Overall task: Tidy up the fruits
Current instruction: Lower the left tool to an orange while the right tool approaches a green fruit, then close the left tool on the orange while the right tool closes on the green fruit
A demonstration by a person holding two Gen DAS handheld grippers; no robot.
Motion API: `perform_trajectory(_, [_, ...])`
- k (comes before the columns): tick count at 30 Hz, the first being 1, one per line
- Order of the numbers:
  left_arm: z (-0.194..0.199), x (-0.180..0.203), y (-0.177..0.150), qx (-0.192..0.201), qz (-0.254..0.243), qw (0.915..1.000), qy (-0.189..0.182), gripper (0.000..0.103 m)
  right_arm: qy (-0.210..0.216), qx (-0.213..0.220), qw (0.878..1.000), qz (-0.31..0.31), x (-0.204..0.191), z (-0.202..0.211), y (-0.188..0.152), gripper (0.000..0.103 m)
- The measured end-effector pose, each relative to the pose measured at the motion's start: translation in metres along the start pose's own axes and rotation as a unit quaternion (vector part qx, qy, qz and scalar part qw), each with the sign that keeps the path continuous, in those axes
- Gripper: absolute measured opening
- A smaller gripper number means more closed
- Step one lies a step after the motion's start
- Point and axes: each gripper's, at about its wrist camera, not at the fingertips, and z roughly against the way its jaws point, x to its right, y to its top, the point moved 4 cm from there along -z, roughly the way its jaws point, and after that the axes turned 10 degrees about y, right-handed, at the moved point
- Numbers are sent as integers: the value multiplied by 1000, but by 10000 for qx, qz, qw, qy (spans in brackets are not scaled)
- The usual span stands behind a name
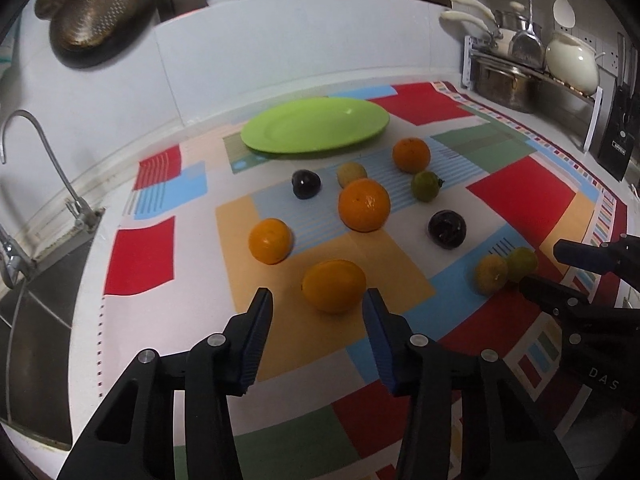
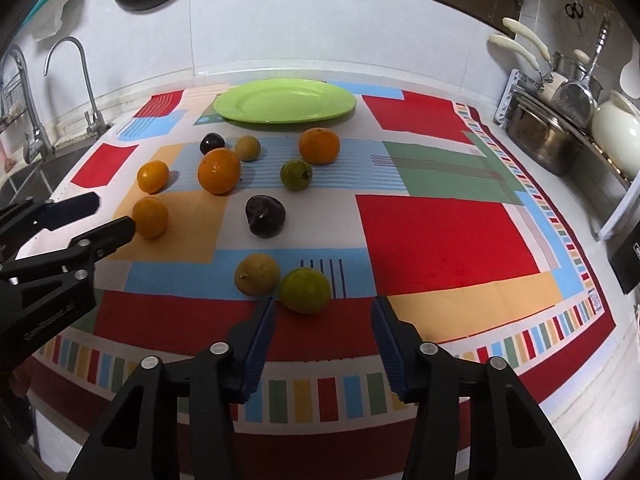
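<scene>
both grippers sit low over the patterned tablecloth (image 2: 440, 236), each with its blue-padded fingers apart and nothing pressed between them. left gripper (image 1: 318, 300) frames the nearest orange (image 1: 334, 286) from the near side; the fruit lies just beyond the fingertips, between their lines, but the pads do not touch it. right gripper (image 2: 323, 307) hovers the same way at a green citrus (image 2: 305, 290), which lies on the cloth just ahead of the gap, nearer the left finger, and touches a yellowish fruit (image 2: 257, 274) beside it.

farther out on the cloth lie the other fruits, all apart from the plate: a dark plum (image 2: 265, 216), a large orange (image 2: 219, 171), a small orange (image 2: 153, 176), another orange (image 2: 319, 146), a green fruit (image 2: 296, 175), a pale yellow-green fruit (image 2: 247, 148) and a second dark plum (image 2: 212, 143). the green plate (image 2: 256, 110) stands bare at the far edge of the cloth, near the white wall.

a sink with a curved tap (image 1: 44, 168) is at the left, and a rack with pots (image 2: 544, 144) at the right.
</scene>
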Motion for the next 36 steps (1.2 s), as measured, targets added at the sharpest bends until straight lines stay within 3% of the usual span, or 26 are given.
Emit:
perform_trajectory(12, [-21,9,6,-157,-88,9996,-239,43,120,-86,9999,-37,0,-13,5,43])
perform_trajectory(15, [-26,9,6,-240,-79,9992,-301,36,158,-125,9998,-60,-1,-15,6,38])
perform_trajectory(19, [-28,10,7,-264,-111,9990,-336,36,146,-198,9996,-99,1,-19,5,31])
perform_trajectory(28, [-25,9,9,-348,-132,9977,-575,35,57,-124,9998,-155,0,-13,12,30])
perform_trajectory(36, [-12,5,19,-117,-164,9976,-664,35,32,27,9996,-273,-3,-5,21,30])
